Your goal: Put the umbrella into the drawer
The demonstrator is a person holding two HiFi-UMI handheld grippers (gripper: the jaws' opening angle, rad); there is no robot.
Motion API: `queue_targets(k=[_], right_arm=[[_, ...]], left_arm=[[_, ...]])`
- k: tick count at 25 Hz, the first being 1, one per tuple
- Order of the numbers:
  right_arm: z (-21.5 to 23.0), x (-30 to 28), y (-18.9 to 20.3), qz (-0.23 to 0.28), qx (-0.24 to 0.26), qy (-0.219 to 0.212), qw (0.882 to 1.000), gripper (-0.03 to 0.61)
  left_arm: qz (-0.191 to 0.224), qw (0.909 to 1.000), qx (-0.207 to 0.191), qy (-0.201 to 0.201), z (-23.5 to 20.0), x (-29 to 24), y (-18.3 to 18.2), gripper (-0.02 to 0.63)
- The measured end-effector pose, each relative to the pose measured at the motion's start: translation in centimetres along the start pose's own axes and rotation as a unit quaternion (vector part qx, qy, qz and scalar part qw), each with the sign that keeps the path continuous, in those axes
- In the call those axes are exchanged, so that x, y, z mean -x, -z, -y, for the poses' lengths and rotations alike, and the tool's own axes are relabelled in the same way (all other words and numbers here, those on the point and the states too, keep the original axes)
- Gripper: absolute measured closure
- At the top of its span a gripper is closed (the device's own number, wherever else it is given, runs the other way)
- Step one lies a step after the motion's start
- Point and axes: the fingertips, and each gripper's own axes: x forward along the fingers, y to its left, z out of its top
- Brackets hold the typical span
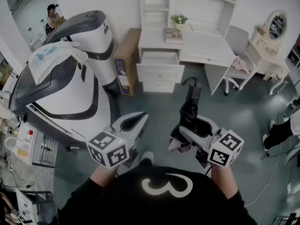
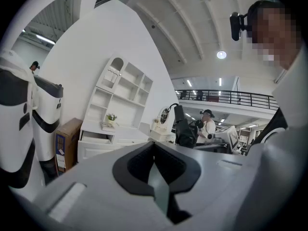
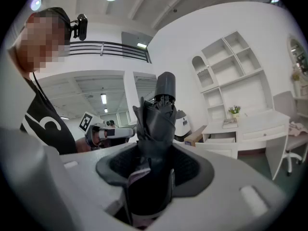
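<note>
A folded black umbrella (image 1: 190, 108) stands upright in my right gripper (image 1: 186, 134), whose jaws are shut on its lower part. In the right gripper view the umbrella (image 3: 157, 124) rises from between the jaws of that gripper (image 3: 149, 177), its cap on top. My left gripper (image 1: 137, 119) hangs level beside it with nothing in it; in the left gripper view its dark pads (image 2: 139, 165) meet, so this gripper (image 2: 154, 163) is shut. Ahead, across the floor, a white desk (image 1: 206, 48) has its top drawer (image 1: 159, 57) pulled open, also seen as the drawer (image 3: 219, 139) and the drawer (image 2: 95, 137).
Two large white and grey machine housings (image 1: 70, 88) fill the left side. A cardboard box (image 1: 125, 60) leans next to the desk. A book (image 1: 173, 35) and a potted plant (image 1: 179, 19) sit on the desk. A chair (image 1: 236, 55) and a mirror table (image 1: 274, 27) stand at the right.
</note>
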Motion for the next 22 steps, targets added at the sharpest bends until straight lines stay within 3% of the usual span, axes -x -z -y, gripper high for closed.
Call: queue_targets(k=[11,22], right_arm=[[0.3,0.7,-0.1,-0.004,0.008,0.009,1.0,0.364],[4.3,-0.1,-0.2,-0.002,0.001,0.021,1.0,0.362]], left_arm=[[-0.008,0.9999,-0.005,0.006,0.8,-0.6,-0.2,0.604],[-0.01,0.9997,-0.006,0.019,-0.9,-4.6,-0.3,0.604]])
